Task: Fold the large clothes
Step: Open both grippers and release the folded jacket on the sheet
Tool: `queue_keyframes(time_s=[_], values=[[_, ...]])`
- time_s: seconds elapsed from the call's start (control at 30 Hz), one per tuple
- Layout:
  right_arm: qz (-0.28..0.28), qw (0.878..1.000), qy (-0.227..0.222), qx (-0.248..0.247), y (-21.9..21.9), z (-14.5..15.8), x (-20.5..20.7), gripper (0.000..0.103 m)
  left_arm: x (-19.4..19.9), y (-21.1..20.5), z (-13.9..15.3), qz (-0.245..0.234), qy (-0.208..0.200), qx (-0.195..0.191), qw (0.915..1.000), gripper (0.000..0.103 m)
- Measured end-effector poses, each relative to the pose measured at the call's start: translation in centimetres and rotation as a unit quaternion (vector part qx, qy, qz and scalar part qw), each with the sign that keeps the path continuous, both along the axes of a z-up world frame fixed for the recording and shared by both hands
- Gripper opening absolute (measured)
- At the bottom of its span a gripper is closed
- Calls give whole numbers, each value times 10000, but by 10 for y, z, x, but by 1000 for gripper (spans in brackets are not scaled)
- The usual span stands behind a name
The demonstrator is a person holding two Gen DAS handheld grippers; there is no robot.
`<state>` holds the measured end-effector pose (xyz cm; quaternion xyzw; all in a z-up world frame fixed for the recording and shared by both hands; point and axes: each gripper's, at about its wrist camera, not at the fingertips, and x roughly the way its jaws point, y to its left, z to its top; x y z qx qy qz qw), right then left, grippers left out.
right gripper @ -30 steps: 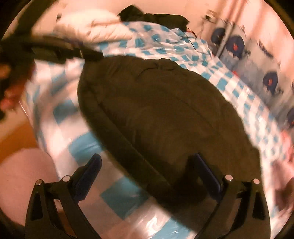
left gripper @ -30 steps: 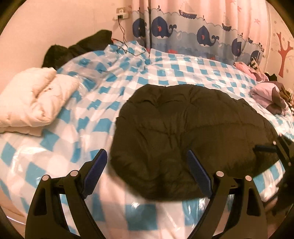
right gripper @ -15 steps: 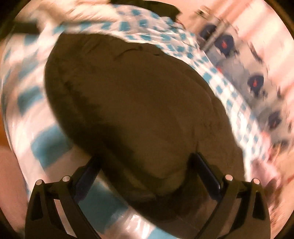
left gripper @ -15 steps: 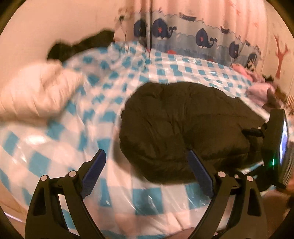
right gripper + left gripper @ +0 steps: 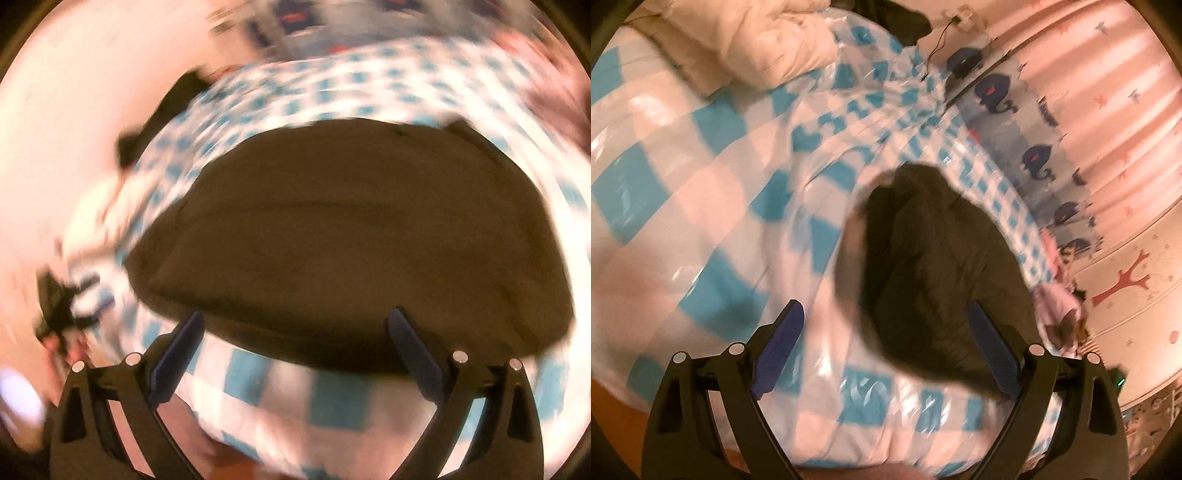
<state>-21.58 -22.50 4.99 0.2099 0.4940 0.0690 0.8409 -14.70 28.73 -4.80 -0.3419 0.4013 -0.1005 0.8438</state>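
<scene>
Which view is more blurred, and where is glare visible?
Right wrist view: heavy motion blur, dark jacket edges smeared. Left wrist view: milder blur; glare on the glossy checkered cover; cream coat fairly sharp.

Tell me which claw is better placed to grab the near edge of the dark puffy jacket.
Probably the right claw: the dark puffy jacket has its near edge running between its open fingers. The left claw, also open, frames mostly checkered bed cover, with only the jacket's corner near one finger.

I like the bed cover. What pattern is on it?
Blue and white checks on the bed cover, under a shiny clear sheet. The left wrist view shows it best.
</scene>
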Motion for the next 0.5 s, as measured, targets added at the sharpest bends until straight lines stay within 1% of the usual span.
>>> queue_keyframes(time_s=[0.03, 0.07, 0.13, 0.17, 0.23, 0.3, 0.33, 0.37, 0.43, 0.47, 0.5], values=[[-265, 9995, 51, 147, -17, -1, -6, 96, 9, -1, 4, 17, -105, -31, 9999, 87], [-675, 9971, 107, 343, -44, -3, -19, 96, 20, -3, 8, 18, -151, 28, 9999, 87], [-1220, 9907, 181, 580, -79, -8, -39, 96, 43, -7, 13, -57, -172, 234, 9996, 87], [-1536, 9854, 230, 700, -98, -11, -50, 96, 55, -10, 12, -104, -142, 320, 9993, 87], [-1981, 9751, 250, 964, -128, -17, -66, 96, 84, -19, 0, -325, 166, 417, 9985, 87], [-2214, 9677, 270, 1172, -146, -22, -74, 96, 104, -27, -15, -519, 451, 495, 9964, 87], [-2298, 9645, 276, 1276, -153, -25, -76, 96, 112, -31, -23, -646, 606, 446, 9951, 87], [-2372, 9610, 289, 1396, -160, -30, -77, 96, 117, -36, -31, -824, 734, 242, 9936, 87], [-2425, 9590, 315, 1430, -165, -36, -77, 96, 118, -43, -35, -1098, 830, -20, 9905, 87], [-2432, 9584, 324, 1458, -168, -40, -74, 96, 116, -49, -33, -1228, 808, -10, 9891, 87], [-2427, 9577, 320, 1516, -171, -44, -71, 96, 110, -58, -27, -1458, 722, 17, 9867, 87]])
